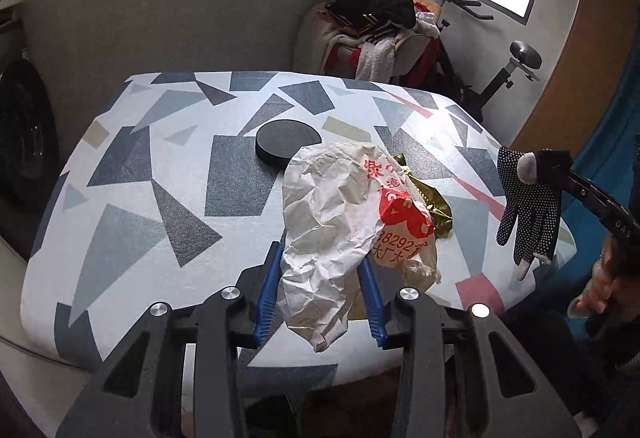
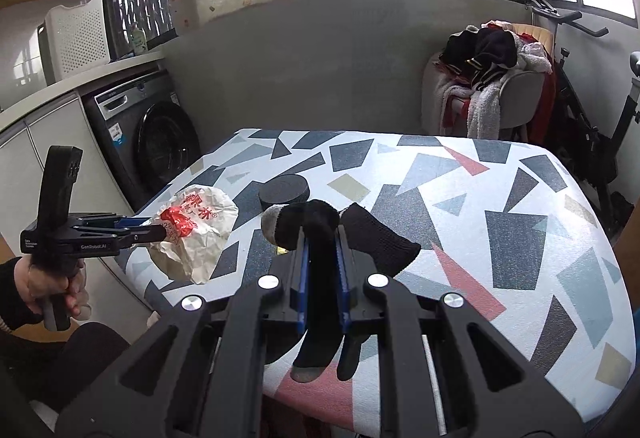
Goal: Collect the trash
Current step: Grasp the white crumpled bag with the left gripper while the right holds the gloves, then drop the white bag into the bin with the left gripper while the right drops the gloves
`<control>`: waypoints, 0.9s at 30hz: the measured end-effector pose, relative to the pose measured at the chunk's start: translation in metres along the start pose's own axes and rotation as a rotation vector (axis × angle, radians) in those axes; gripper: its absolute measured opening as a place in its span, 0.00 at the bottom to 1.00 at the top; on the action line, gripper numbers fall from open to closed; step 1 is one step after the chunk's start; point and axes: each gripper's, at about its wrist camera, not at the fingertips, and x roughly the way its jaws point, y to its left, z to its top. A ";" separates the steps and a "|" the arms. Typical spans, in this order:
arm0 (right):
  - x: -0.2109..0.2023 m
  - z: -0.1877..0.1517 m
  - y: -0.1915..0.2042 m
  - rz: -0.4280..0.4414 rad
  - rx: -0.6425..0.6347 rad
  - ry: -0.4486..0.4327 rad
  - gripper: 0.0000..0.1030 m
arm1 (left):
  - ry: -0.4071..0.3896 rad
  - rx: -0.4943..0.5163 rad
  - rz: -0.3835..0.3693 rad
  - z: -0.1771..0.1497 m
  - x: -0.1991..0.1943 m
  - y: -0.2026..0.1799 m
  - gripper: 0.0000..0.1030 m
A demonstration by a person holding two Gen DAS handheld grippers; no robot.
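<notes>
"GenRobot.AI" on left claw [image 2: 160, 228]

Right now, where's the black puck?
The black puck lies on the patterned table, mid-table toward the far side, just behind the crumpled paper wrapper gripped by the left gripper.

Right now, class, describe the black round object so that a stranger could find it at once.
Start at the table with the geometric patterned cloth. Near its middle, beyond the crumpled white paper wrapper, sits a flat black round disc. It alone is smooth, solid and lying on the cloth.
</notes>
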 end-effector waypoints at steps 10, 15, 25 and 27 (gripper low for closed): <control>-0.009 -0.017 0.025 0.031 -0.032 0.020 0.15 | 0.026 0.112 -0.039 -0.077 -0.031 -0.021 0.36; -0.013 -0.024 0.027 0.032 -0.031 0.034 0.15 | 0.044 0.190 -0.056 -0.100 -0.036 -0.037 0.37; -0.019 -0.040 0.026 0.037 -0.035 0.059 0.15 | 0.103 0.211 -0.097 -0.126 -0.023 -0.048 0.61; -0.018 -0.045 0.026 0.061 -0.028 0.065 0.15 | 0.075 0.216 -0.106 -0.127 -0.027 -0.050 0.77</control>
